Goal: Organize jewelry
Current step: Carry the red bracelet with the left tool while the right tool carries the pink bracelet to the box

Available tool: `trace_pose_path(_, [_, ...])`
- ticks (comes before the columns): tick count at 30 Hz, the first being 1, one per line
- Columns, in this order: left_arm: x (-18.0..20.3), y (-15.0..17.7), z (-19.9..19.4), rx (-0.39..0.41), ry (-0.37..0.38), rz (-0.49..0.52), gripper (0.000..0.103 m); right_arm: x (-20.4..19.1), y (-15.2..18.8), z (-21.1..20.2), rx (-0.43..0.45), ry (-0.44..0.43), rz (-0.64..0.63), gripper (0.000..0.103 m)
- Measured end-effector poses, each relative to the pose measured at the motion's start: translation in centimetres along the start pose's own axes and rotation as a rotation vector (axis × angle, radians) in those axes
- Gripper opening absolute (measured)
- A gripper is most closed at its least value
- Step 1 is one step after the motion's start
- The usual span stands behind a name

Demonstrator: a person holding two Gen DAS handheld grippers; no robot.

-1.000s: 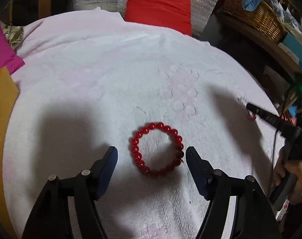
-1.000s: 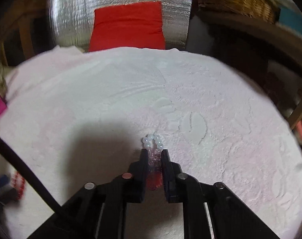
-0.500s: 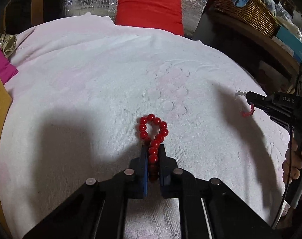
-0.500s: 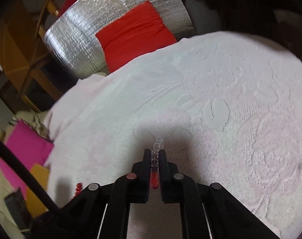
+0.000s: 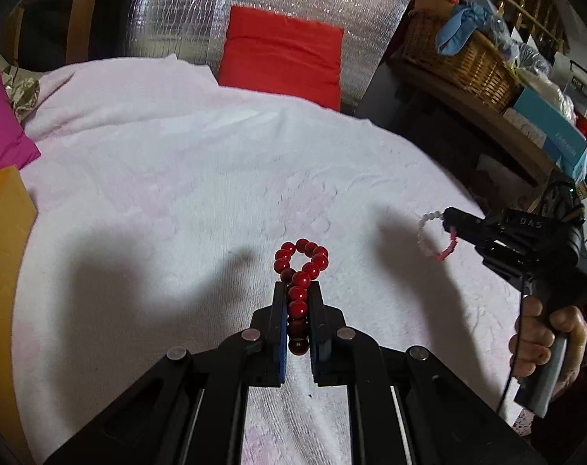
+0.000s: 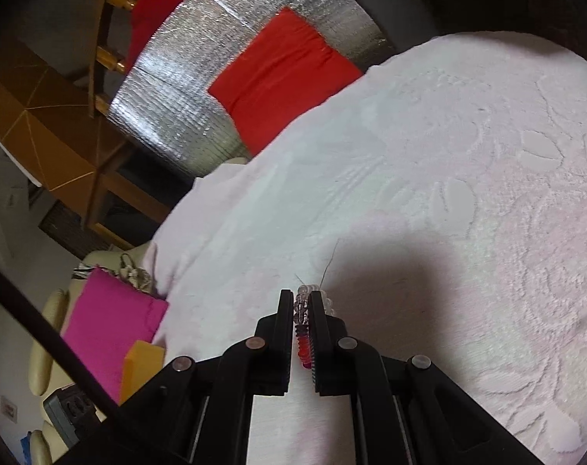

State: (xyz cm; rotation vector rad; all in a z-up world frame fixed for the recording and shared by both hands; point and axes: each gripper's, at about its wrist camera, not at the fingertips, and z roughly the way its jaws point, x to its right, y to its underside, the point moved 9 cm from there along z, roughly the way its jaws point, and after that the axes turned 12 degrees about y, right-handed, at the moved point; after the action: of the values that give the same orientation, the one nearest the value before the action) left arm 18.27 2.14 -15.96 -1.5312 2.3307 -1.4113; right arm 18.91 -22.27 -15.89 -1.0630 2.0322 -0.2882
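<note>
1. The left gripper (image 5: 298,298) is clamped on the red bracelet (image 5: 301,267), squeezed flat between the jaws, its free loop sticking out ahead above the blanket (image 5: 177,178).
2. The right gripper (image 6: 302,310) pinches the white-pink bracelet (image 6: 302,323); from the left wrist view it dangles (image 5: 434,236) clear of the blanket.
3. Risks: round beads may roll out of the left jaws if the grip eases; the thin bracelet, held by a short stretch, could slip or swing on a quick turn; hard squeezing may strain the elastic.
4. A second ago the left jaws stood wide around the red bracelet lying flat; now they hold it lifted. The right gripper has risen and tilted.
</note>
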Motion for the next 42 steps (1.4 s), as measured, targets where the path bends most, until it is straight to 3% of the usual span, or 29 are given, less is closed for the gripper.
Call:
trace_pose_path(11, [0.8,0.1,-4.9,0.096,-0.042,-0.013,0.009,-5.0,2.4,-1.1,-0.006,-0.101,-0.050,0.008])
trace_pose_path(24, [-0.5,1.2,-13.5,0.260,-0.196,-0.023,0.009,-11.7,7.2,-3.0,-0.012,-0.228,-0.122,0.008])
trace_pose_path(34, [-5.7,3.7,-20.4,0.335,-0.317,-0.121,0.009,-17.1,11.2,-2.4,-0.068,-0.329,-0.164,0.008])
trace_pose_path(42, [-12.5,6.7,-27.5,0.393,-0.489,-0.238,0.009,-22.9,16.1,-3.5,-0.128,-0.438,-0.246,0.008])
